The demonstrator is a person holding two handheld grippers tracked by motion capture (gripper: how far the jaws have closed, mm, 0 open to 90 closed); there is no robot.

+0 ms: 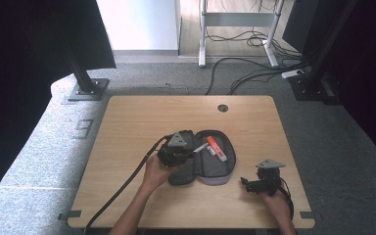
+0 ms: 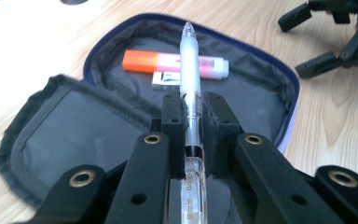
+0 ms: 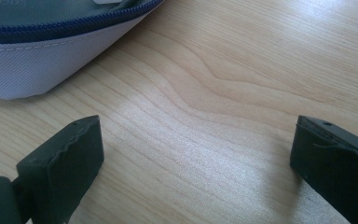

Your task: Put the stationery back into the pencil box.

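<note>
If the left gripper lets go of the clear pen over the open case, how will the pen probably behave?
The pen looks round and smooth, so it may roll. The soft grey lining of the case would probably stop it, near the orange highlighter. Its thin plastic barrel seems light and stiff in the left gripper.

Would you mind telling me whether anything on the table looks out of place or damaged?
Nothing stands out. The pencil case lies unzipped and flat on the table, a highlighter and an eraser lie neatly inside, and the left gripper holds a pen above them.
</note>
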